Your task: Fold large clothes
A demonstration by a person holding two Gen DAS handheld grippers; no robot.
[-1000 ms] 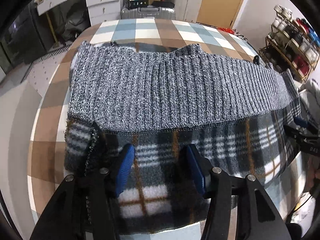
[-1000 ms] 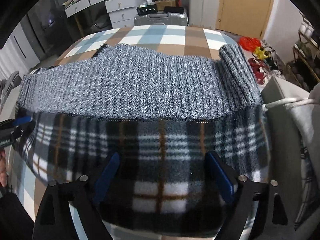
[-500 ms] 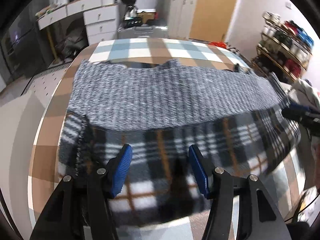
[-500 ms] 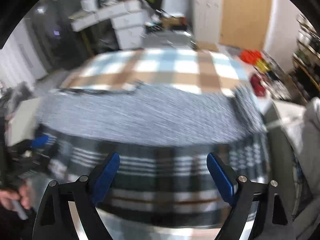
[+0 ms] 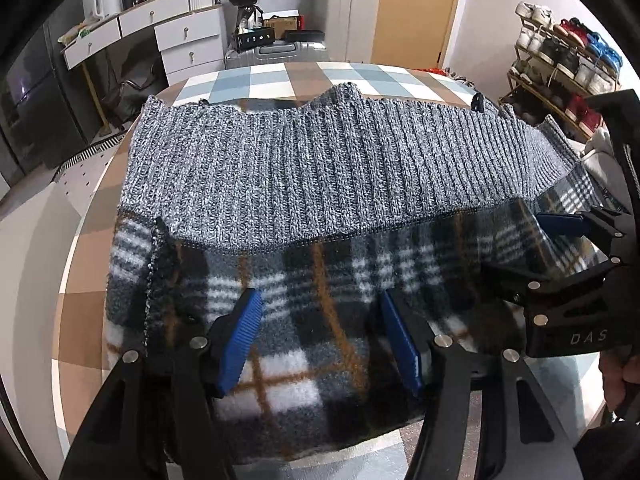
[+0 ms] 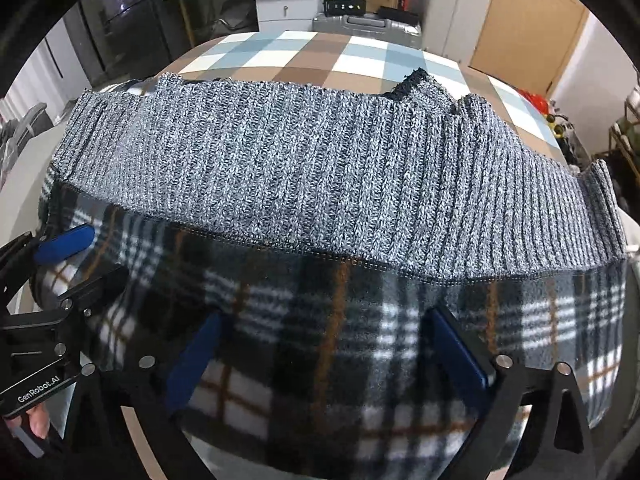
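Observation:
A large garment lies folded across the checked table [image 5: 280, 76]: a grey ribbed knit part [image 5: 320, 176] [image 6: 320, 184] on the far side and a plaid fleece part [image 5: 320, 280] [image 6: 360, 320] near me. My left gripper [image 5: 324, 344] is open, its blue pads just above the plaid near edge, holding nothing. My right gripper [image 6: 324, 352] is open over the plaid to the right. Each gripper shows in the other's view: the right one [image 5: 568, 248] at right, the left one [image 6: 60, 264] at left.
The table [image 6: 288, 56] stretches beyond the garment. White drawers [image 5: 180, 36], a silver suitcase [image 5: 276, 50] and cabinets stand behind it. A shoe rack [image 5: 560, 52] stands at the right. Pale clothing [image 5: 596, 152] lies off the table's right side.
Both grippers swung and came closer together over the plaid near edge; the right gripper now looms large in the left view. The garment lies as before. Both stay open.

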